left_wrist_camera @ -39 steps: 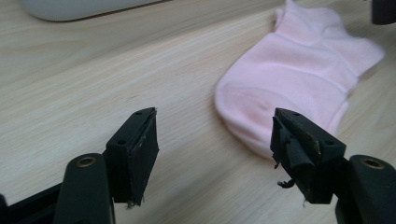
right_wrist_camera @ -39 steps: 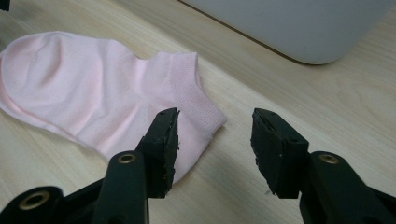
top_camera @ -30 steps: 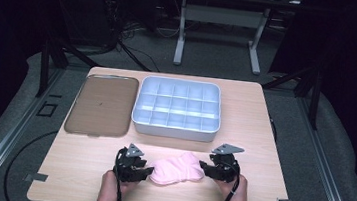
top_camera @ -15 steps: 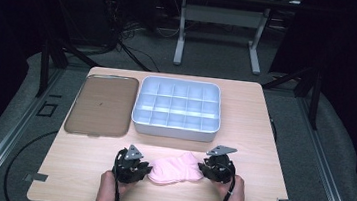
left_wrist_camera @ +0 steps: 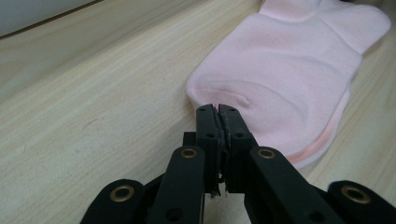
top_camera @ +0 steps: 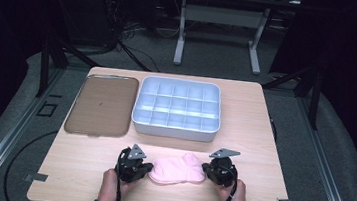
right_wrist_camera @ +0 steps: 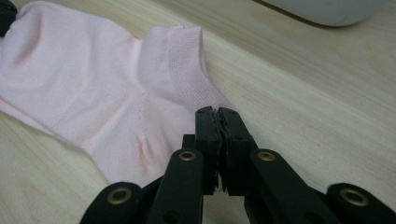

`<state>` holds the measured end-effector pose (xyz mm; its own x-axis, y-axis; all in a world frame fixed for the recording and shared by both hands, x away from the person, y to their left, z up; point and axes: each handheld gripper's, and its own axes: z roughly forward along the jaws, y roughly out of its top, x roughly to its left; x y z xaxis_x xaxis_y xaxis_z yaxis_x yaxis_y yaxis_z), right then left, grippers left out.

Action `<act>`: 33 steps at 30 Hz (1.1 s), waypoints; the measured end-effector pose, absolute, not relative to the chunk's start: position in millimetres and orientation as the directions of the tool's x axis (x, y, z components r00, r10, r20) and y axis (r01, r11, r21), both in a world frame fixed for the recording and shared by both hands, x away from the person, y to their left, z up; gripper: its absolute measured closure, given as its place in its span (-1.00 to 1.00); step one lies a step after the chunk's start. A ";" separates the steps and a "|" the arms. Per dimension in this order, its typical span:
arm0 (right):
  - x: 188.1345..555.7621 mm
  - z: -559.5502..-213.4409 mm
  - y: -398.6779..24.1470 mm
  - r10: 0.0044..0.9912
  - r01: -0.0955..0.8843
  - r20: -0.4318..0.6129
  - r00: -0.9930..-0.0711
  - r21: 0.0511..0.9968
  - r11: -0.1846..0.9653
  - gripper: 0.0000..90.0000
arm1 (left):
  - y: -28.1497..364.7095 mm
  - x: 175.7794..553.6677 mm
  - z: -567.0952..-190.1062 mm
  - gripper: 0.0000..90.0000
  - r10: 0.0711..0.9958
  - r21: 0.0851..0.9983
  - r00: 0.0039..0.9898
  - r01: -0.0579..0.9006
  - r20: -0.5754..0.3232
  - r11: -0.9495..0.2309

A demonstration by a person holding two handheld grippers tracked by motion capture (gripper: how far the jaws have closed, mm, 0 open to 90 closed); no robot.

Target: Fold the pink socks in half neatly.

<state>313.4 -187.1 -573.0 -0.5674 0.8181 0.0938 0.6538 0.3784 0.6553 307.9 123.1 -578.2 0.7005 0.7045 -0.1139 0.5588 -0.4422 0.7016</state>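
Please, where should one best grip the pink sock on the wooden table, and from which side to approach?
The flat pink fabric sock is probably best pinched at its two ends: the rounded toe edge from the left, the ribbed cuff end from the right, coming in low along the wooden table. It lies thin, so only the edges give the jaws something to catch.

1. Pink sock (top_camera: 178, 169): pale pink ankle socks, laid flat, one upon the other, at the table's near edge.
2. Toe end (left_wrist_camera: 219, 88): rounded, slightly puckered.
3. Cuff end (right_wrist_camera: 187, 60): ribbed band, lying flat.
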 end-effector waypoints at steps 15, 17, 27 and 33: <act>308.1 -567.1 -205.0 0.810 0.630 0.140 -0.570 0.707 0.322 0.53 | 128.7 309.0 -588.4 0.94 0.684 0.765 0.715 0.519 -0.145 -0.380; 311.1 -569.6 -201.1 0.807 0.630 0.121 -0.579 0.694 0.348 0.46 | 131.2 309.4 -589.8 0.94 0.679 0.771 0.717 0.519 -0.157 -0.369; 313.4 -575.2 -196.9 0.794 0.634 0.127 -0.594 0.681 0.366 0.84 | 132.8 311.3 -590.3 0.94 0.678 0.769 0.715 0.528 -0.173 -0.361; 308.4 -571.3 -198.0 0.799 0.628 0.125 -0.588 0.693 0.354 0.78 | 133.8 312.3 -590.5 0.94 0.675 0.766 0.714 0.536 -0.187 -0.355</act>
<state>308.4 -198.0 -571.3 -0.5877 0.7993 0.1252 0.6285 0.3536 0.6928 312.3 133.8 -590.5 0.7135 0.6753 -0.1867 0.5363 -0.3550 0.7657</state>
